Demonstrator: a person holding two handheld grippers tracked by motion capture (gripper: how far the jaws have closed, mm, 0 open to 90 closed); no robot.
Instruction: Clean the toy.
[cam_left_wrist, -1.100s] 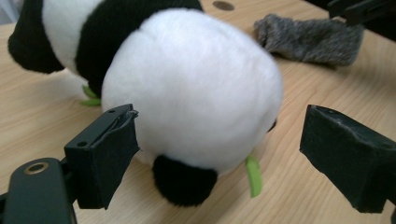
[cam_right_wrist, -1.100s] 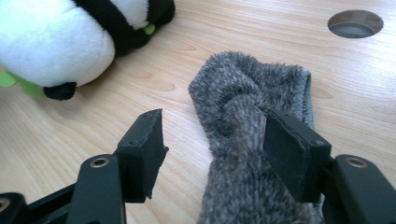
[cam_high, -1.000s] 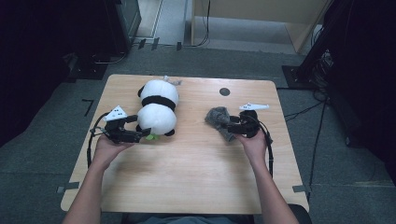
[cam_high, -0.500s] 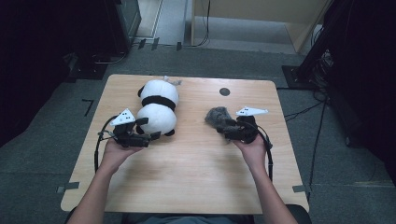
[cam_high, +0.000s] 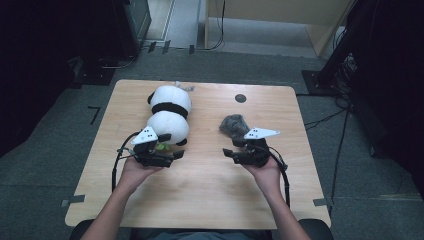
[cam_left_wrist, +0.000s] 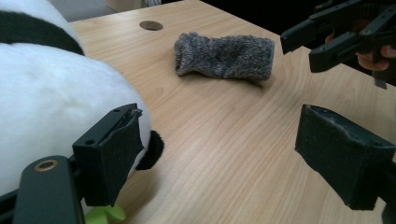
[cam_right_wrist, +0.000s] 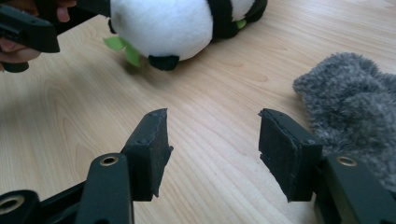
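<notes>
A black-and-white panda plush (cam_high: 167, 115) lies on the left half of the wooden table (cam_high: 210, 200), with a green leaf (cam_right_wrist: 123, 49) at its near end. A grey fuzzy sock-like piece (cam_high: 234, 125) lies right of centre. My left gripper (cam_high: 172, 156) sits just in front of the panda, pointing right, open and holding nothing. In the left gripper view the panda (cam_left_wrist: 51, 102) presses beside the left jaw of the left gripper (cam_left_wrist: 229, 154), and the grey piece (cam_left_wrist: 224, 56) lies ahead. My right gripper (cam_high: 230, 153) is open in front of the grey piece (cam_right_wrist: 355, 107), pointing left.
A round dark hole (cam_high: 240, 98) marks the table's far side. Each gripper trails a cable over the table's near part. Dark equipment and cables stand on the grey floor around the table. Bare wood lies between the two grippers.
Both grippers have drawn back toward the near edge and closer to each other. The right one has left the grey piece's side. The panda and grey piece have stayed put.
</notes>
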